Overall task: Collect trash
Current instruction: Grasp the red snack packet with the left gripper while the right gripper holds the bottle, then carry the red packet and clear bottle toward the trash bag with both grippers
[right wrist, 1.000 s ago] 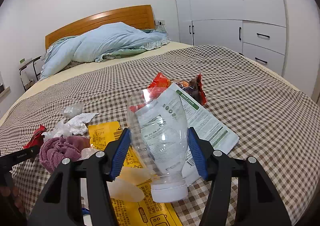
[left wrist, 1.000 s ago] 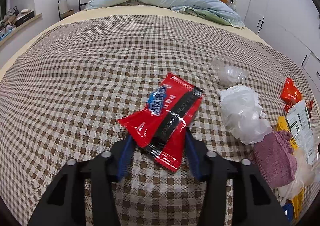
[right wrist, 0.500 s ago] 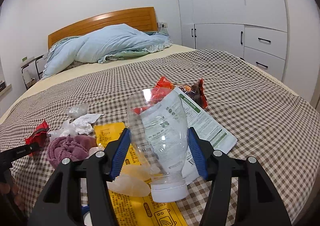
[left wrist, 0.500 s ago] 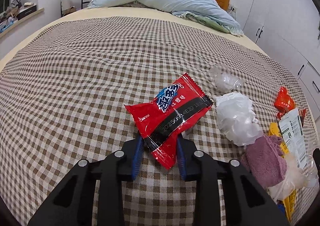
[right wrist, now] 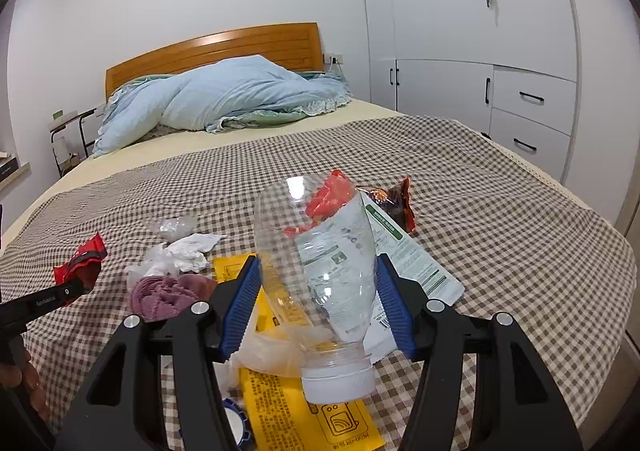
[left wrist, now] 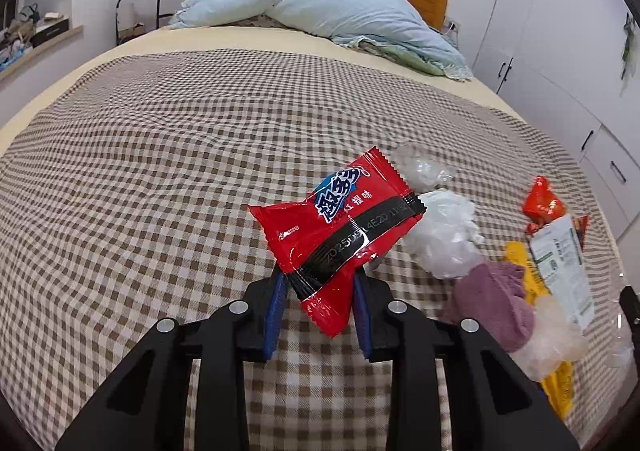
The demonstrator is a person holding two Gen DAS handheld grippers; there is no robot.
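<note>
The left tool (left wrist: 318, 305) is gripping a red snack wrapper (left wrist: 340, 229) by its lower end, holding it clear above the checkered bed (left wrist: 160, 171). The right tool (right wrist: 318, 303) is clamping a clear plastic bottle (right wrist: 320, 267), cap toward the camera, over the yellow packet (right wrist: 288, 391) lying beneath it.

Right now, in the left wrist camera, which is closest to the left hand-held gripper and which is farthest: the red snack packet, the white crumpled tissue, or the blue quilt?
From the left hand-held gripper:
1. Red snack packet, pinched between its pads.
2. White crumpled tissue, just right of the packet.
3. Blue quilt, far off by the headboard.
</note>
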